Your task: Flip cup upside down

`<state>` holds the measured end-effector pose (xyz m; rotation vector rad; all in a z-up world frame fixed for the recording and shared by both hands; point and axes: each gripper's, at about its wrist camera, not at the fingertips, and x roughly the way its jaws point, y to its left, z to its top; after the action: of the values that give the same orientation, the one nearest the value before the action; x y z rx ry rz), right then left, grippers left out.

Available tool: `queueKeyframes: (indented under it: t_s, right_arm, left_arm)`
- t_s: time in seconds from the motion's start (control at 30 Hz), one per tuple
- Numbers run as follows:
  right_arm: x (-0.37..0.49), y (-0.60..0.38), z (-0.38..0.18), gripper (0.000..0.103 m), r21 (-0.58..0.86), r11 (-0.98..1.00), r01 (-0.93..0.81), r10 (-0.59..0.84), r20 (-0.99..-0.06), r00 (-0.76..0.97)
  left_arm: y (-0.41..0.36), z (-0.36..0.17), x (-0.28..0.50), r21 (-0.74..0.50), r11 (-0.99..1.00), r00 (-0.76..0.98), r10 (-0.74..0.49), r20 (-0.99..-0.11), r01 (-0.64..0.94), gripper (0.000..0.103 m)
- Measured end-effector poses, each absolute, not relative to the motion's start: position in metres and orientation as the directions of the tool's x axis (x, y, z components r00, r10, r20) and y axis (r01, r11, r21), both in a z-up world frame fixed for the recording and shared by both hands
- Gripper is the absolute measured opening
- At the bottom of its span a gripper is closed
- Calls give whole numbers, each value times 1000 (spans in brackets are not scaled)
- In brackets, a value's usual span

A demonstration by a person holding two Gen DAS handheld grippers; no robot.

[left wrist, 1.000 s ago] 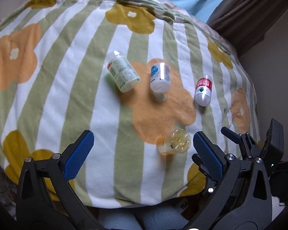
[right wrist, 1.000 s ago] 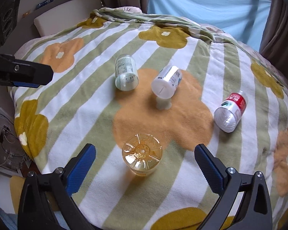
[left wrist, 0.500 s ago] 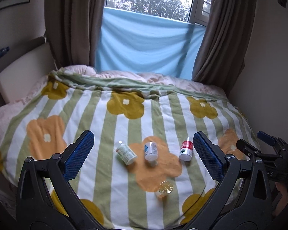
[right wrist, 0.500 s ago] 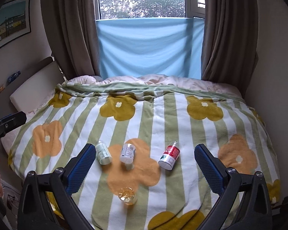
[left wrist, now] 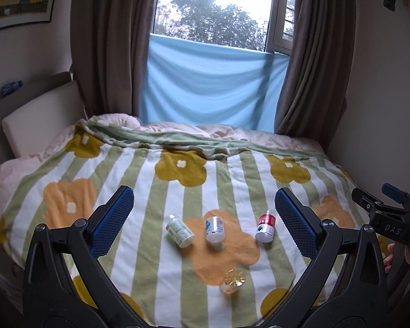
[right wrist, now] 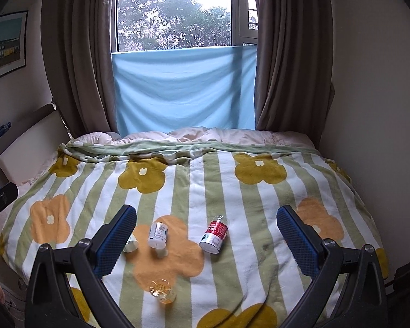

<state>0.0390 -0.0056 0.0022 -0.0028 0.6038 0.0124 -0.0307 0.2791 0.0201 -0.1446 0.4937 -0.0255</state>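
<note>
Left wrist view shows the cup point(left wrist: 234, 281) upside down on the blanket point(left wrist: 139, 246), below and between the wide-open, empty fingers of the left gripper point(left wrist: 204, 220). Right gripper point(right wrist: 206, 242) is equally spread and holds nothing; the cup point(right wrist: 161, 291) sits low, nearer its left finger. Beyond lie three bottles point(right wrist: 158, 234).

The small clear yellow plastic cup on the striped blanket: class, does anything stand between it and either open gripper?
Nothing visible does. The small clear yellow plastic cup sits nearest both grippers, bottom up; the three lying plastic bottles are beyond it on the blanket.
</note>
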Motion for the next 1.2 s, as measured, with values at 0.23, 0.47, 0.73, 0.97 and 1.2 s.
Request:
queueKeyframes:
  t_s: [0.23, 0.47, 0.73, 0.97, 1.2]
  right_arm:
    - [36, -8, 8, 102, -2, 1000, -9, 6, -544, 839]
    - [31, -11, 25, 102, -16, 1000, -8, 0, -494, 870]
    - [30, -11, 32, 102, -20, 1000, -7, -3, -463, 886]
    - [30, -9, 33, 102, -18, 1000, -15, 5, -464, 886]
    - [30, -9, 35, 102, -17, 1000, -10, 1, -458, 889]
  left_arm:
    - [272, 22, -29, -135, 991, 885, -69, -460, 8, 103]
    - [272, 31, -32, -124, 992, 909, -57, -412, 6, 103]
    - [273, 36, -33, -124, 992, 918, -52, -394, 3, 103]
    - [272, 38, -35, -121, 993, 920, -48, -389, 1, 103]
    - [272, 40, -37, -121, 993, 924, -46, -381, 0, 103]
